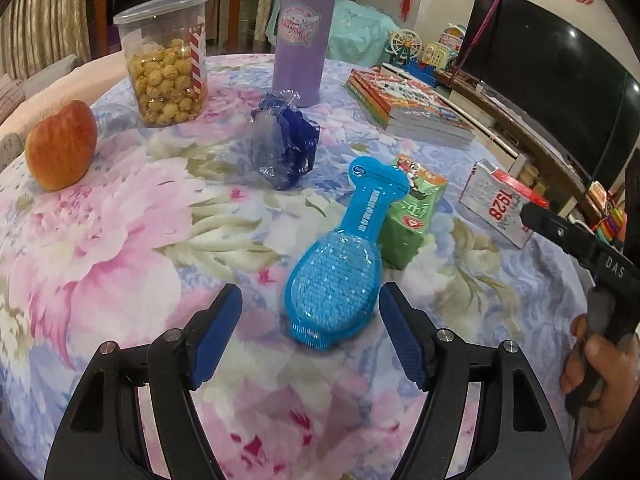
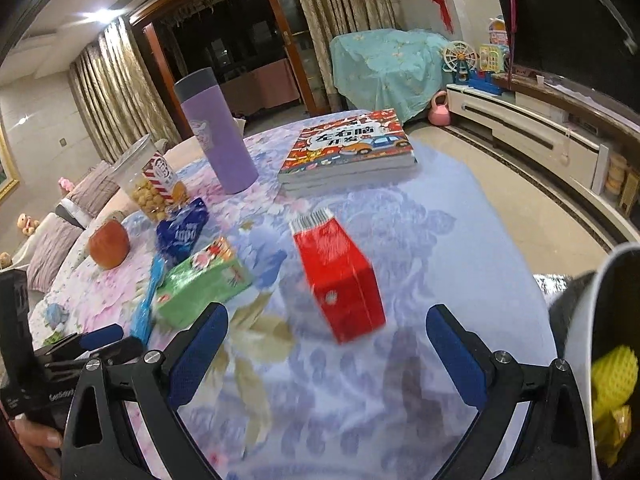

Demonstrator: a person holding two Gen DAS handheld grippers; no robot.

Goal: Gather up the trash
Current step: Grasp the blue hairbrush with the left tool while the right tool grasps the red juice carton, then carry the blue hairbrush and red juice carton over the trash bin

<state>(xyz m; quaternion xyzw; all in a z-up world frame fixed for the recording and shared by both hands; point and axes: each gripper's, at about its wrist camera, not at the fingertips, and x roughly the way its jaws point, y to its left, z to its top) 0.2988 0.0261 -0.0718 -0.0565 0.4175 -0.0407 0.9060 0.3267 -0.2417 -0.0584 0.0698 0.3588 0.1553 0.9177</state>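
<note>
Hovering released, the left gripper (image 1: 310, 338) brackets the blue brush (image 1: 334, 268) at lower centre; the right gripper (image 2: 326, 354), also released, faces the red carton (image 2: 340, 280), likely trash, mid-frame.

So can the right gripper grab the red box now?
Probably yes. The right gripper is open and empty, and the red box lies just ahead of it on the table with nothing in between.

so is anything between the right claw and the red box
Nothing visible. The right claw stands open with only bare floral tablecloth between it and the red box; the green carton lies off to the left.
</note>
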